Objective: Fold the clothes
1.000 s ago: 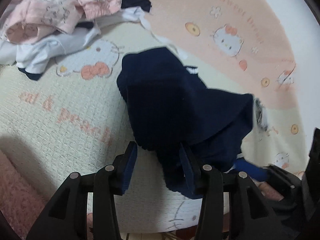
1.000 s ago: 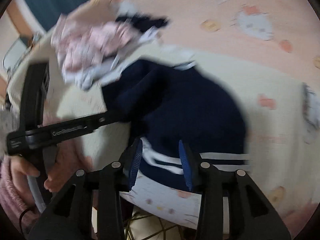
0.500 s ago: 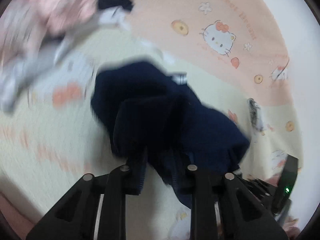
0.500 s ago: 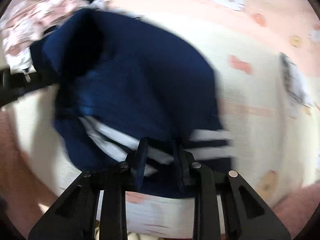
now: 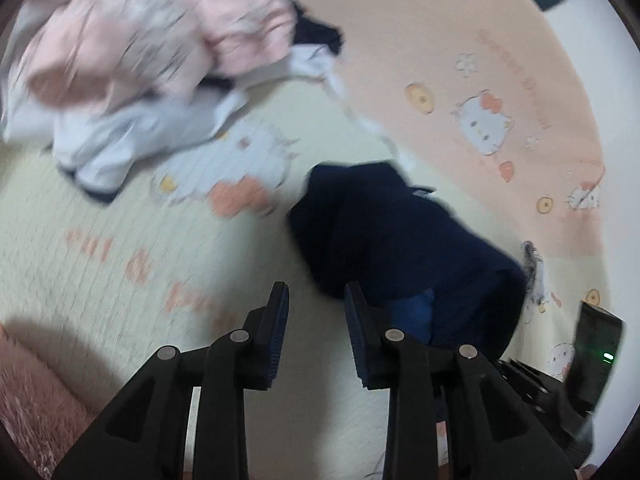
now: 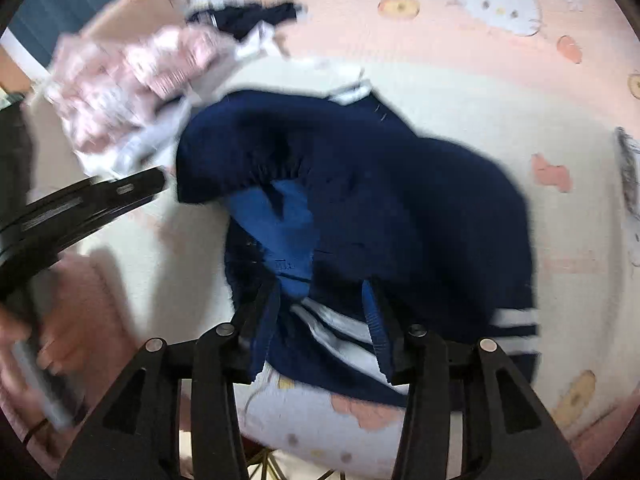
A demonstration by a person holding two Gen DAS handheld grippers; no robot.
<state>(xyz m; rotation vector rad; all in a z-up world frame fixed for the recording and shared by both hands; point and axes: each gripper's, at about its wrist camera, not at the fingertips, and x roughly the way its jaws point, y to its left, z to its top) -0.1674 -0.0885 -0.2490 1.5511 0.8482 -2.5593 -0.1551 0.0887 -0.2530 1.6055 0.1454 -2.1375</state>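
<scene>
The navy garment [image 6: 380, 184] lies crumpled on a bed cover [image 5: 120, 240] printed with cartoon cats, cream in the near part and pink further away. In the right wrist view it fills the middle of the picture; its lighter blue inside [image 6: 280, 224] shows where a fold is open, and white stripes [image 6: 340, 328] cross its near edge. Both views are blurred, so I cannot say what kind of garment it is.

The right hand-held gripper [image 6: 320, 320] has its jaws spread, and they have just been opening. The striped edge lies between them, but the pads do not press it. The lower part of the garment is hidden behind the black fingers.

The left hand-held gripper [image 5: 316, 328] also has its jaws apart, just opened a little further, with only bed cover between them. The garment [image 5: 400, 248] lies just beside its right finger, whose pad hides the near edge of the cloth, so contact there is not clear.

A pile of pink and white clothes [image 5: 140, 60] lies well apart, at the upper left, very smeared. In the right wrist view a hand [image 6: 52, 344] holding the other tool is partly cut off at the left edge.
</scene>
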